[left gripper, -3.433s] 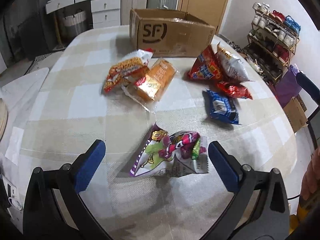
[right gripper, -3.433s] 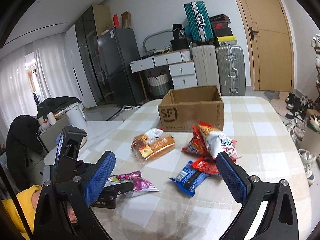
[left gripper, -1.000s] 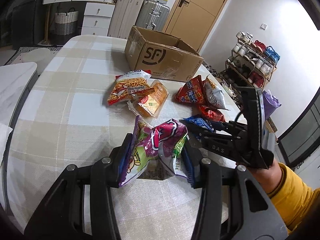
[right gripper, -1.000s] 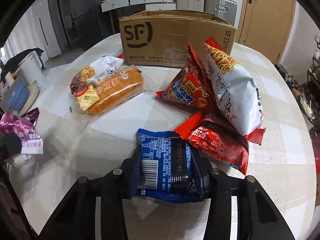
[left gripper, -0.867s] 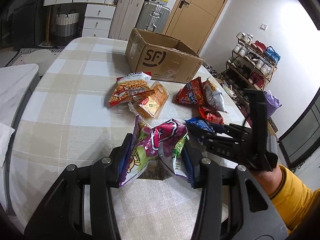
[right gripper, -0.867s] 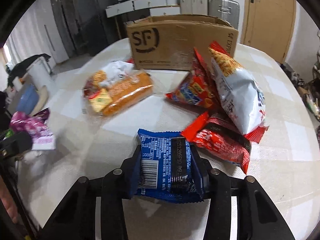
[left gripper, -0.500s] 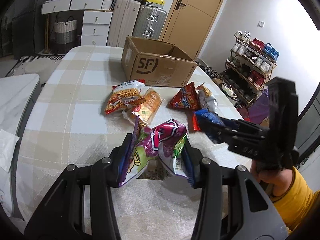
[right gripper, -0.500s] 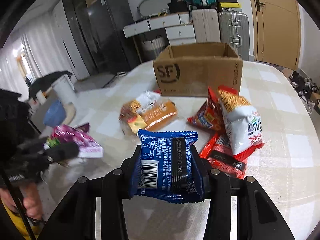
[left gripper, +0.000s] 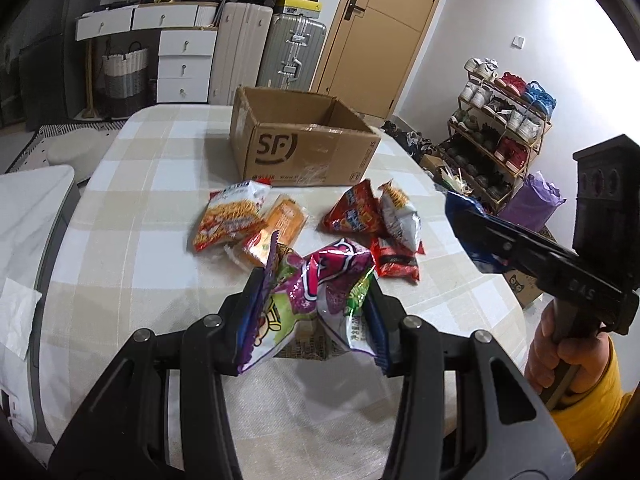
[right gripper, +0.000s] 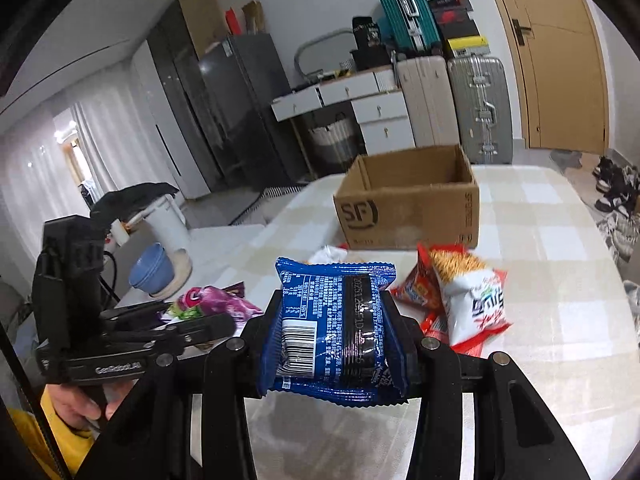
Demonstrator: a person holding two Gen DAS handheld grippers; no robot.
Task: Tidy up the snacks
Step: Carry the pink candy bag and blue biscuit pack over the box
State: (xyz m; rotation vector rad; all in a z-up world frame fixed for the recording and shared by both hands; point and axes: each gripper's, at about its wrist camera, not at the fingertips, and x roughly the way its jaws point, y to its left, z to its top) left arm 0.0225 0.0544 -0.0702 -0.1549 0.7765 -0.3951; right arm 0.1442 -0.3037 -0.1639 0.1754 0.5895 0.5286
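Cardboard is the landmark: the open box [left gripper: 304, 142], printed "SF" on its near face and "SF EXPRESS" down one end, stands at the far side of the counter [left gripper: 132, 248], and both held packets must travel toward it. The left gripper [left gripper: 310, 312] has its fingers closed on a purple snack bag [left gripper: 320, 292], crumpled between the pads and lifted clear of the counter, well short of the box. The right gripper [right gripper: 336, 336] is clamped on a blue cookie packet [right gripper: 334, 320], back side facing the camera with a barcode and fine print too small to read; its long axis runs between the fingers.

From both wrist views the box lies straight ahead and beyond the loose snacks. I judge the right gripper somewhat nearer to it, so its packet would likely go in first.

Between the grippers and the box lie an orange noodle bag [left gripper: 230, 220], an orange cake packet [left gripper: 280, 226], a red chip bag [left gripper: 354, 210], a white chip bag [right gripper: 474, 296] and a red wrapper [left gripper: 396, 260]. The left tool reads "GenRobot.AI".
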